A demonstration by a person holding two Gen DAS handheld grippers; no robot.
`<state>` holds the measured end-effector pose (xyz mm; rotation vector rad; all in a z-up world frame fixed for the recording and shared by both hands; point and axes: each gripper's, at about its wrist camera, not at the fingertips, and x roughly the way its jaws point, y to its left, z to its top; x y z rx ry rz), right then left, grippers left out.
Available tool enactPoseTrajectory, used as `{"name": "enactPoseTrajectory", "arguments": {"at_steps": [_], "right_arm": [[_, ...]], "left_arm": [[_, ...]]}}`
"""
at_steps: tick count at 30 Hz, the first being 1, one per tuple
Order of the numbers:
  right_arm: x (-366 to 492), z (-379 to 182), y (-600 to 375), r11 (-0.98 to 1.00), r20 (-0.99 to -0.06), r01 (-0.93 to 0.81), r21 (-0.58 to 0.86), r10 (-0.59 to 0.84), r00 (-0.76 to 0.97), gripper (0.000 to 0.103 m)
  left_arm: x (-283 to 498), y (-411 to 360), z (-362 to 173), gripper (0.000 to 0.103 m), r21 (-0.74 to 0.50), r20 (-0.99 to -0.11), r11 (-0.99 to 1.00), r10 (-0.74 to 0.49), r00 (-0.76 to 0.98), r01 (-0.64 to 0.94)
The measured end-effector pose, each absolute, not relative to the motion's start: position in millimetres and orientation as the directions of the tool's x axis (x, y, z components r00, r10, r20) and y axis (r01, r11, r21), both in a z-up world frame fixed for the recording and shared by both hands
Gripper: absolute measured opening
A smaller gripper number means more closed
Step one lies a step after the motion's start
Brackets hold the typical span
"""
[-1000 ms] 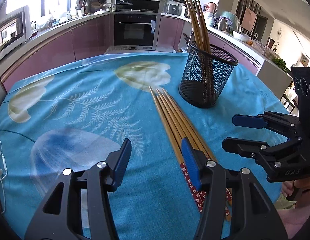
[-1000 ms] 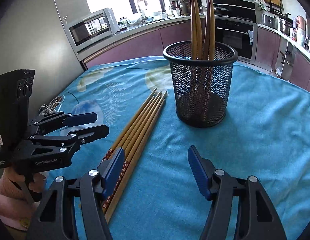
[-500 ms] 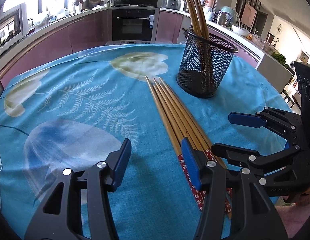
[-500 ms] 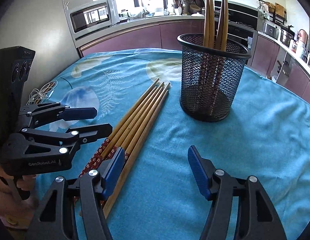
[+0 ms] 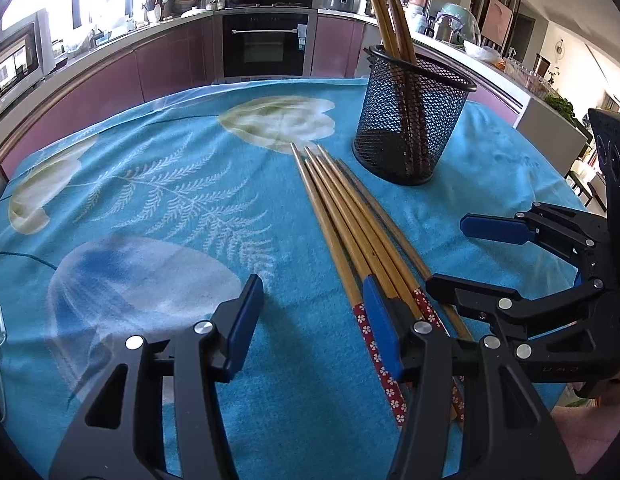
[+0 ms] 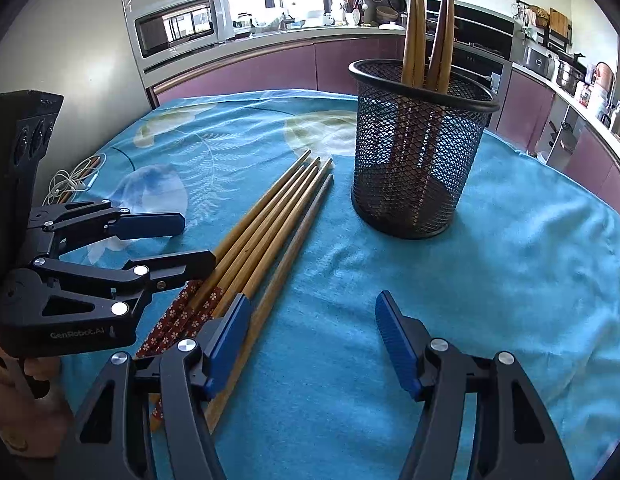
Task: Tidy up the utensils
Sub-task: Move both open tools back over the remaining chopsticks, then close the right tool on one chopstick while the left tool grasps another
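Left wrist view: left gripper (image 5: 310, 316) jaws parted, nothing between the pads; its right pad sits over the patterned ends of the loose chopsticks (image 5: 349, 224). Right gripper (image 5: 461, 256) enters from 3 o'clock, jaws likewise apart and empty, lower finger just beside the bundle's handle end.

Change over the last second: both grippers have drawn in toward the bundle; a second ago the right one stood well apart from the sticks. Openings barely altered. Reads as the approach to the next pick, no stick yet gripped.

Right wrist view: right gripper (image 6: 313, 340) empty, left pad at the bundle's edge; left gripper (image 6: 190, 240) at 9 o'clock.

Chopsticks: about six, tan wood, red flowered handle ends, lying together flat on the blue tablecloth (image 5: 158, 200), tips toward 12 o'clock. Black mesh holder (image 5: 413, 128) upright at 1 o'clock, near the tips, already holding several chopsticks upright. Task partly done.
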<state>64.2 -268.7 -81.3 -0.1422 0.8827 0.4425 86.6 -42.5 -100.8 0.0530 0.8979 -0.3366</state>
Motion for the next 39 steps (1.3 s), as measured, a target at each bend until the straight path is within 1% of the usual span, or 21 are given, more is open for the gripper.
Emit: {"name": "enactPoseTrajectory", "arguments": {"at_steps": [2, 4, 8, 10, 12, 14, 16, 17, 18, 25, 28, 30, 32, 39], "right_arm": [[64, -80, -270, 0.900, -0.774, -0.432, 0.063, 0.317, 0.548, 0.057], [64, -80, -270, 0.899, -0.777, -0.433, 0.061, 0.315, 0.545, 0.050], [66, -81, -267, 0.892, -0.786, -0.445, 0.077, 0.329, 0.524, 0.042], [67, -82, -262, 0.890, -0.790, -0.451, 0.071, 0.326, 0.520, 0.036], [68, -82, -260, 0.889, -0.790, -0.453, 0.062, 0.321, 0.522, 0.033], [70, -81, -260, 0.889, -0.792, -0.453, 0.070, 0.326, 0.516, 0.029], [71, -81, -263, 0.889, -0.793, -0.450, 0.088, 0.336, 0.508, 0.024], [72, -80, -265, 0.887, -0.794, -0.451, 0.096, 0.342, 0.503, 0.022], [72, -80, -266, 0.887, -0.795, -0.451, 0.101, 0.345, 0.500, 0.019], [74, -80, -271, 0.890, -0.803, -0.443, 0.103, 0.338, 0.491, 0.018], [77, -80, -270, 0.893, -0.807, -0.440, 0.092, 0.326, 0.492, 0.020], [79, -80, -269, 0.896, -0.808, -0.436, 0.086, 0.319, 0.496, 0.021], [80, -80, -268, 0.896, -0.809, -0.436, 0.079, 0.314, 0.498, 0.021], [90, -80, -266, 0.899, -0.805, -0.431, 0.074, 0.309, 0.506, 0.021]], "left_arm": [[85, -42, -100, 0.048, -0.095, -0.778, 0.947, -0.264, 0.571, 0.308], [84, -40, -100, 0.046, -0.102, -0.778, 0.947, -0.267, 0.568, 0.304], [81, -38, -100, 0.039, -0.128, -0.779, 0.944, -0.286, 0.558, 0.305], [80, -40, -101, 0.033, -0.134, -0.780, 0.940, -0.295, 0.553, 0.313], [78, -42, -101, 0.026, -0.139, -0.781, 0.937, -0.302, 0.547, 0.319], [78, -43, -102, 0.022, -0.148, -0.781, 0.935, -0.310, 0.541, 0.323], [78, -41, -102, 0.016, -0.172, -0.781, 0.933, -0.325, 0.534, 0.316], [78, -40, -102, 0.011, -0.185, -0.781, 0.932, -0.333, 0.529, 0.313], [78, -39, -103, 0.009, -0.200, -0.780, 0.931, -0.340, 0.524, 0.307], [70, -34, -104, 0.009, -0.247, -0.778, 0.924, -0.369, 0.508, 0.292], [72, -35, -102, 0.010, -0.226, -0.780, 0.930, -0.351, 0.518, 0.289], [76, -36, -101, 0.018, -0.213, -0.780, 0.933, -0.341, 0.525, 0.289], [82, -38, -99, 0.022, -0.195, -0.779, 0.937, -0.328, 0.534, 0.290], [102, -49, -102, 0.022, -0.140, -0.792, 0.942, -0.291, 0.536, 0.305]]}}
